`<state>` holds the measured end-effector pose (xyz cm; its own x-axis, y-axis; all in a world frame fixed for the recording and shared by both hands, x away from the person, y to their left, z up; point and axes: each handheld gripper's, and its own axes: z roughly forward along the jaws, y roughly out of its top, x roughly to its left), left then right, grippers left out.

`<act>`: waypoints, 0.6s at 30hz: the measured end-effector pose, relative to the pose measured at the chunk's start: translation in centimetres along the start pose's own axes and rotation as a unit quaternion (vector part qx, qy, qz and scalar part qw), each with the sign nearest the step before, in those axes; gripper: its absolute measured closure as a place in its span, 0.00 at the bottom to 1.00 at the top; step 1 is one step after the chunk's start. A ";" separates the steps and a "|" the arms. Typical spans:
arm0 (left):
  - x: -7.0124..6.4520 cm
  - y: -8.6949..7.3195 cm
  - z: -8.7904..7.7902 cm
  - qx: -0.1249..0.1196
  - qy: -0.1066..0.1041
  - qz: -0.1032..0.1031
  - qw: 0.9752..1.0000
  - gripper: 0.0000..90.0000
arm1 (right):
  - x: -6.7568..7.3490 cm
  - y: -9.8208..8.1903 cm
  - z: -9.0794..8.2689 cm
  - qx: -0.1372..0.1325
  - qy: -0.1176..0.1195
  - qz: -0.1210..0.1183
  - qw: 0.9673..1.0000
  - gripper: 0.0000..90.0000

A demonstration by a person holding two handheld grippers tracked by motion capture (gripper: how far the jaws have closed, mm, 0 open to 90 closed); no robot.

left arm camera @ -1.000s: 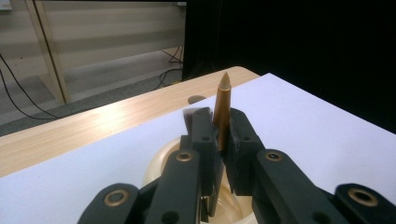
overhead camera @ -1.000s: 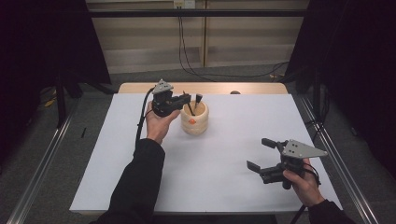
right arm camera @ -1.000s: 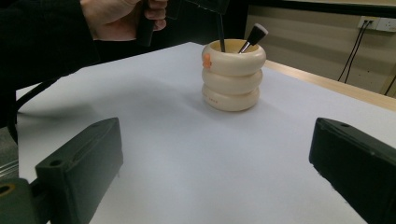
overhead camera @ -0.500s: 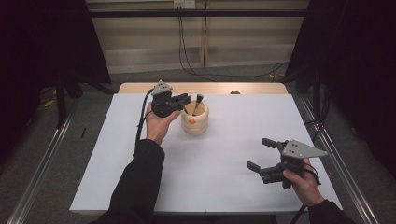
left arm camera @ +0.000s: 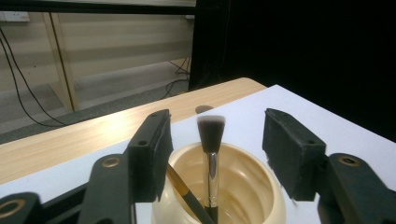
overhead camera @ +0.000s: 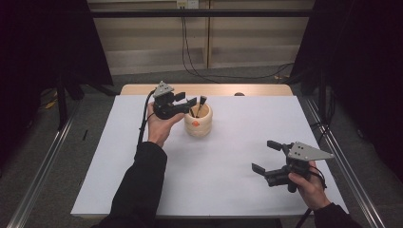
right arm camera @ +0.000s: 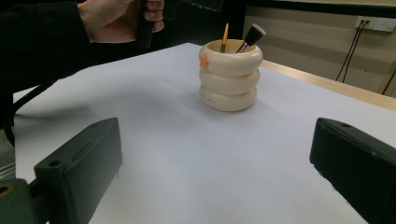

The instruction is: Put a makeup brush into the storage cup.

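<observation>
Tool jaws on our left tool have just been opening, half-spread around the black-bristled makeup brush, untouched, so it stands in the cream ringed ceramic pot near the white worktop's far edge.

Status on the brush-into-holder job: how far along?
Done: brush and orange-handled pencil stand in the cream holder. In hand: nothing; left gripper has just been opening, pads clear of the brush. Right gripper open, idle. Left: withdraw.
</observation>
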<state>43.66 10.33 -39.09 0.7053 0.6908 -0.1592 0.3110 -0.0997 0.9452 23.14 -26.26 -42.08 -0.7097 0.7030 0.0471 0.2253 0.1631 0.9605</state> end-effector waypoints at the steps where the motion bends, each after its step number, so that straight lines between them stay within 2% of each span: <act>1: 0.1 0.0 -0.1 0.002 -0.003 0.000 1.000 0.42 | 0.0 0.0 0.0 0.000 -0.001 0.001 1.000 0.02; 2: 0.1 0.1 -0.1 -0.001 -0.004 -0.001 1.000 0.40 | -0.1 0.0 0.0 -0.002 0.000 0.002 1.000 0.02; 3: 0.0 0.1 -0.2 -0.001 0.004 -0.001 1.000 0.37 | -0.1 0.0 -0.1 -0.001 -0.001 0.003 1.000 0.02; 6: 0.1 0.2 -0.3 -0.006 -0.004 -0.004 1.000 0.24 | -0.1 -0.1 -0.2 -0.003 -0.004 0.003 1.000 0.02; 9: 0.1 0.2 -0.3 -0.005 0.002 -0.002 1.000 0.12 | -0.1 -0.1 -0.2 -0.003 -0.006 0.006 1.000 0.02; 10: 0.0 0.2 -0.4 -0.004 0.013 -0.004 1.000 0.07 | -0.1 -0.1 -0.2 -0.003 -0.008 0.007 1.000 0.02; 11: 0.1 0.3 -0.5 -0.003 0.008 -0.003 1.000 0.04 | -0.2 -0.1 -0.1 -0.006 -0.006 0.007 1.000 0.01; 12: 0.1 0.3 -0.5 -0.011 0.004 -0.009 1.000 0.04 | -0.2 -0.2 -0.1 -0.006 -0.007 0.007 1.000 0.01; 13: 0.1 0.3 -0.6 -0.008 0.006 -0.004 1.000 0.03 | -0.2 -0.2 -0.1 -0.007 -0.007 0.008 1.000 0.01; 14: 0.1 0.4 -0.6 -0.016 0.001 0.000 1.000 0.02 | -0.2 -0.2 -0.1 -0.005 -0.009 0.010 1.000 0.01; 18: 0.1 0.5 -0.9 -0.013 0.005 -0.004 1.000 0.02 | -0.3 -0.2 -0.1 -0.009 -0.011 0.008 1.000 0.01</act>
<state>43.27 10.98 -38.38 0.6958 0.6992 -0.1641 0.2994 -0.0747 0.9512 23.22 -26.59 -42.22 -0.6909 0.7208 0.0560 0.2235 0.1393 0.9647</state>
